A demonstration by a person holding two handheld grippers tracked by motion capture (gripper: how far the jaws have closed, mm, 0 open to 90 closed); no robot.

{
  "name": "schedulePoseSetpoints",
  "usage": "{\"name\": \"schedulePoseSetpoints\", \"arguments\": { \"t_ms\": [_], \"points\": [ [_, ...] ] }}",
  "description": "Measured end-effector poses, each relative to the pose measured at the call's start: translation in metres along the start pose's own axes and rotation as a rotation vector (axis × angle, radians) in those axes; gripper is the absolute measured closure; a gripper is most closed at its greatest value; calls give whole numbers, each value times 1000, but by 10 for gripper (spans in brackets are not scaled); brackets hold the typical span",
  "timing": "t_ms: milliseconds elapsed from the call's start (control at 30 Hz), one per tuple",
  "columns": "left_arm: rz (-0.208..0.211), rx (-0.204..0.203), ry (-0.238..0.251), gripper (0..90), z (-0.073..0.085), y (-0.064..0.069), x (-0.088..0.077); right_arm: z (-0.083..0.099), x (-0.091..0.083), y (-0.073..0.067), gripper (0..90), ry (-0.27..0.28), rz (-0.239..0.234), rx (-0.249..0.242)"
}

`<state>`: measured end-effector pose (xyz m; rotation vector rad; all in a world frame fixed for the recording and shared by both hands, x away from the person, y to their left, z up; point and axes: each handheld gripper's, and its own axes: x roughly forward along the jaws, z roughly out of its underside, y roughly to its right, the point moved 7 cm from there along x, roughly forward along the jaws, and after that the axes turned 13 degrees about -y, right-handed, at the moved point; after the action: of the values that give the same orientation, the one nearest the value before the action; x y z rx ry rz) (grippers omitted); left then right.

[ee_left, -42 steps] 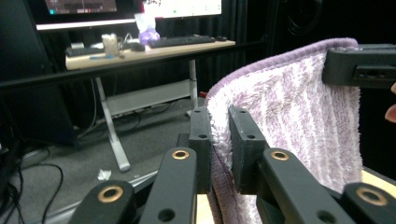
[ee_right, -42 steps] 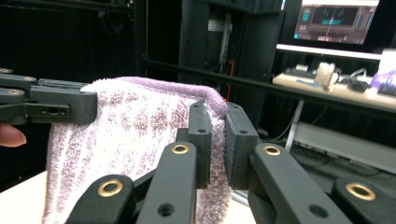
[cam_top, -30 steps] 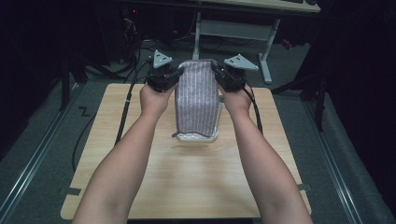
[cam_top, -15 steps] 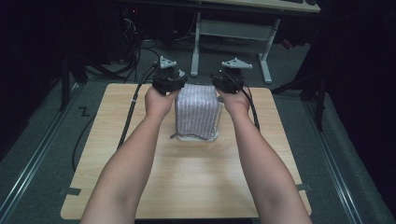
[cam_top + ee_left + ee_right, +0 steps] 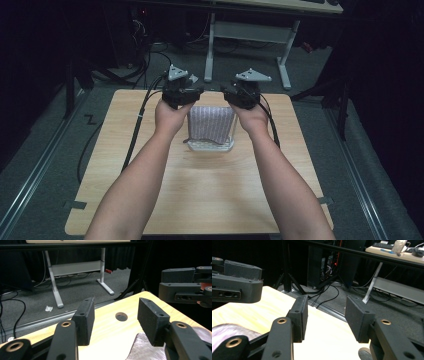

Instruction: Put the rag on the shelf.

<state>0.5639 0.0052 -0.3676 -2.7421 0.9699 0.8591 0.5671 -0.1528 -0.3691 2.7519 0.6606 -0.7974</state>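
Grey-and-white striped cloth (image 5: 210, 123) lies folded on the wooden worktop (image 5: 200, 200), on its far half between our two hands, its near edge resting on a pale layer that peeks out beneath. We judge the fold itself done: the cloth sits as a compact rectangle, fairly flat, with a slight curl at its near left corner.

Our left gripper (image 5: 113, 318) has just been opening; its jaws stand well apart with nothing between them, the cloth's edge (image 5: 147, 348) lying low just beside the right-hand jaw. Our right gripper (image 5: 326, 317) has likewise just been opening and holds nothing, with bare wood showing in the gap and the cloth (image 5: 232, 333) off to the side.

What seems left is to draw both hands away, or perhaps one more fold; we cannot tell which.
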Motion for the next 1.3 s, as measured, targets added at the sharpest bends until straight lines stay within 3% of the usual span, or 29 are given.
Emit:
{"name": "schedulePoseSetpoints", "arguments": {
  "t_ms": [100, 300, 367, 533, 833, 1067, 1300],
  "points": [
    [-4, 18, 1, 459, 4, 5, -8, 2, -9, -4, 567, 14, 14, 3],
    [28, 15, -3, 420, 15, 14, -25, 17, -28, -12, 569, 19, 26, -2],
    [32, 22, -13, 411, 23, 17, -30, 23, -34, -15, 555, 28, 19, 5],
    [41, 27, 14, 400, 50, 21, -54, 41, -47, -19, 535, 36, 30, -4],
    [54, 28, 7, 383, 80, 20, -80, 69, -64, -25, 510, 51, 47, -24],
    [53, 7, -7, 375, 95, 10, -82, 80, -63, -29, 482, 13, 41, -42],
    [50, -25, -75, 364, 118, -3, -65, 93, -55, -28, 475, -22, 48, -57]
  ]
}}
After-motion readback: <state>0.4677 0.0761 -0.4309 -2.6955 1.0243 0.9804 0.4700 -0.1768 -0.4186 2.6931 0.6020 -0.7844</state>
